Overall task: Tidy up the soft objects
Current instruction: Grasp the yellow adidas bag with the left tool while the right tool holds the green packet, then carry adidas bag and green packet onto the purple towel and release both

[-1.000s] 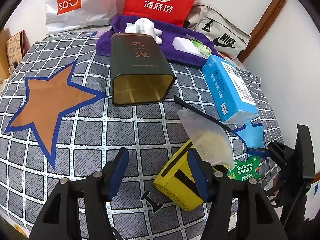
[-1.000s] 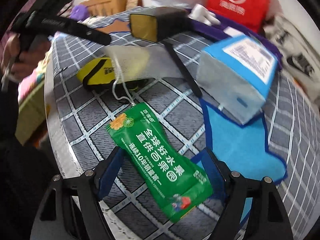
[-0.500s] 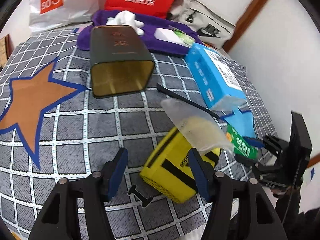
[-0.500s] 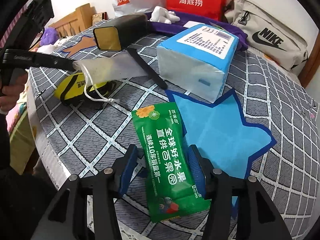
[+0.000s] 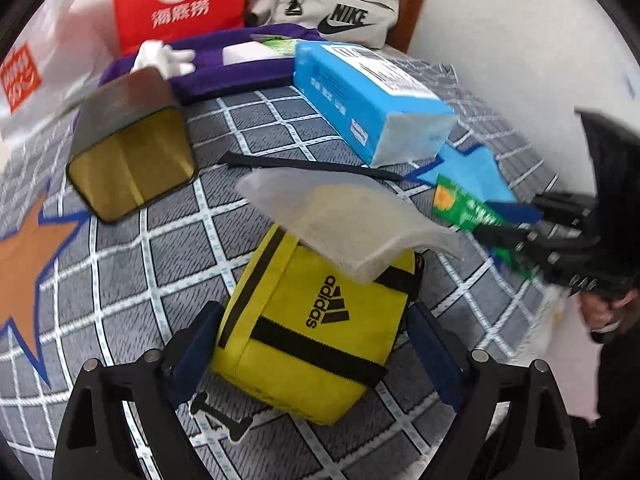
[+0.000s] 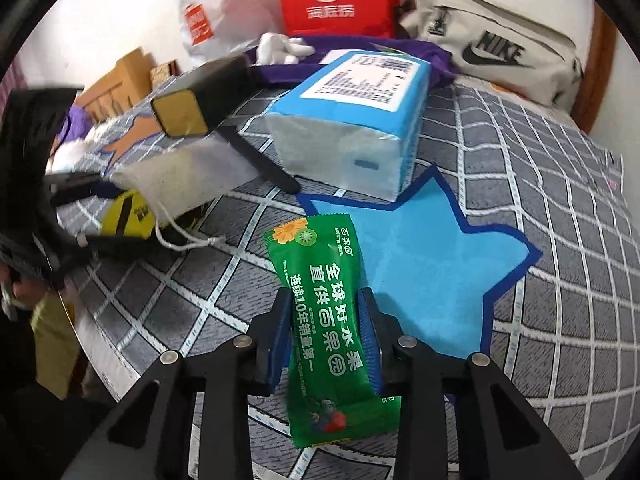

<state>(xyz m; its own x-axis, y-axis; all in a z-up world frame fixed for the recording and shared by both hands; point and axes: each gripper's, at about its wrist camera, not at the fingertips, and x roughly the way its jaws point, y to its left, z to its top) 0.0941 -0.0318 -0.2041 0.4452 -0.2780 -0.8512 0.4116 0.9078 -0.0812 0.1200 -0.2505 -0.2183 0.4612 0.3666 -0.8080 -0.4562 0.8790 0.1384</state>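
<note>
My right gripper (image 6: 324,332) is shut on a green snack packet (image 6: 326,312), whose far end lies over the blue star patch (image 6: 420,264). It shows from the side in the left wrist view (image 5: 464,210). My left gripper (image 5: 312,344) is open, its fingers on either side of a yellow Adidas pouch (image 5: 312,328) without pressing it. A white drawstring bag (image 5: 344,220) lies on the pouch's far end. A blue tissue pack (image 5: 368,100) lies beyond, also in the right wrist view (image 6: 352,120).
A dark tin with a gold inside (image 5: 128,148) lies on its side at the left. A black strap (image 5: 312,166) crosses the grid-patterned cover. A purple towel (image 5: 224,68), a red bag (image 5: 180,0) and a Nike bag (image 5: 332,12) line the back. The orange star (image 5: 24,264) is at the left.
My right gripper has closed on the green packet. My left gripper has moved forward, so the yellow pouch now sits between its open fingers.
</note>
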